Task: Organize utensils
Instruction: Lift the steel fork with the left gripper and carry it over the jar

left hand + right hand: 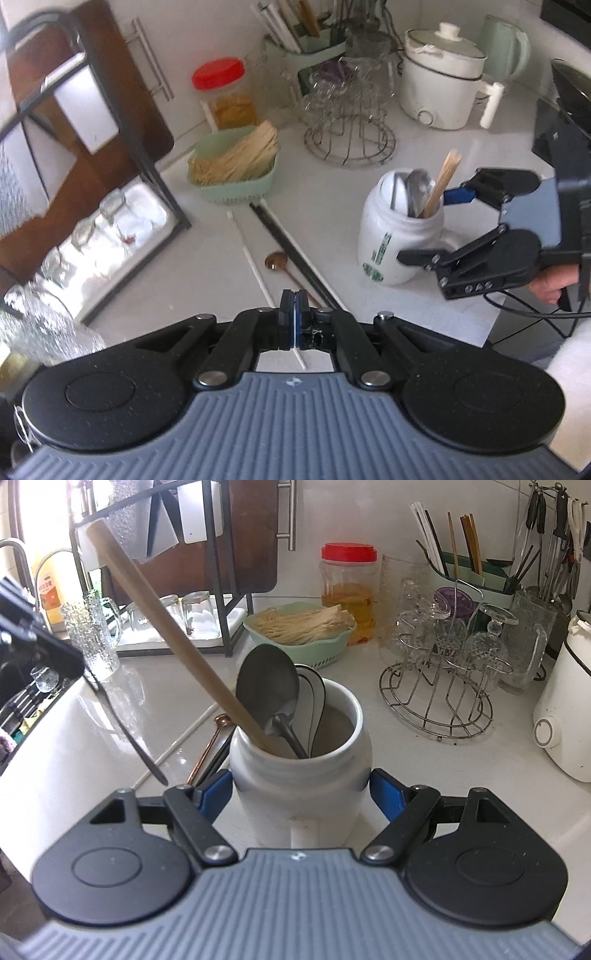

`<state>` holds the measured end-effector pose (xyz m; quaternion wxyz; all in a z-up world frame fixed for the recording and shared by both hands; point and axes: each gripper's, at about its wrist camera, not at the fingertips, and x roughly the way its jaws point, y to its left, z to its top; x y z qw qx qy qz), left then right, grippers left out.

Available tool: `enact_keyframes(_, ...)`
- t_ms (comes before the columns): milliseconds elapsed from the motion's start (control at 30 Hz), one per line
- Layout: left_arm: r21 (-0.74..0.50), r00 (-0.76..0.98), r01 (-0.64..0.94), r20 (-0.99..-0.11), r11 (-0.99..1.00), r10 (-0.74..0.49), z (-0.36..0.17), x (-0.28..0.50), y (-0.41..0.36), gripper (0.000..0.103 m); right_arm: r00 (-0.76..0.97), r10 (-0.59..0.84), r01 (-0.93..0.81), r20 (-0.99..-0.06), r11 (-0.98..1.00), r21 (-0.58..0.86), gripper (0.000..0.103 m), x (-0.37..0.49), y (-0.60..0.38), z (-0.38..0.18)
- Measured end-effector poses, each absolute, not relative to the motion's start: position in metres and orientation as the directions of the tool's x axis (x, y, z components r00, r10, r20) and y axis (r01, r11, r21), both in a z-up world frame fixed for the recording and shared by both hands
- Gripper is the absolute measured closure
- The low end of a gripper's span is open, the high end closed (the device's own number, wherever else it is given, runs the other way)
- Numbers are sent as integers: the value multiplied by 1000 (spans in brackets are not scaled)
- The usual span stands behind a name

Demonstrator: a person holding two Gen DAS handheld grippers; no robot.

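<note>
While the white jar (301, 775) already holds a metal spoon (267, 690), a wooden handle (166, 627) and white spoons, the right gripper (301, 794) clamps its sides; the left gripper (293, 317) is pinched tight on one white chopstick (299, 356); another white chopstick (251, 254), dark chopsticks (291, 247) and a copper spoon (275, 262) lie on the counter (332, 192); the held stick's far end is hidden, so it possibly reaches past the fingers.

The white mug (299, 775) looks smooth and shiny, like glazed clay. The counter (369, 738) is white and glossy. A dull grey metal spoon (267, 686) and a matt wooden stick (166, 627) stand inside the mug.
</note>
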<state>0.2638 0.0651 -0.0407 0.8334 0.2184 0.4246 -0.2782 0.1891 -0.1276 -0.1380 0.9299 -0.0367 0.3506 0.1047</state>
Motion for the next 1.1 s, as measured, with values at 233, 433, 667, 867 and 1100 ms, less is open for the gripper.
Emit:
enact_keyframes(233, 167, 508, 672, -812, 722, -286, -13, 268, 50, 103, 735, 163, -217, -658, 976, -1, 20, 187, -124, -139)
enact_keyframes(433, 199, 525, 693, -798, 693, -297, 20, 274, 41, 103, 734, 169, -229, -657, 973, -5, 20, 186, -121, -139)
enact_keyframes(667, 270, 559, 721, -770, 638, -306, 53, 272, 24, 103, 731, 175, -237, -660, 972, -5, 20, 186, -121, -139)
enact_keyframes(867, 262, 536, 752, -778, 605, -328, 79, 273, 8, 103, 729, 180, -241, -660, 971, -1, 20, 186, -122, -139)
enact_keyframes(1100, 295, 514, 802, -783, 519, -350, 94, 270, -27, 103, 729, 181, -239, -661, 971, 3, 20, 186, -121, -138)
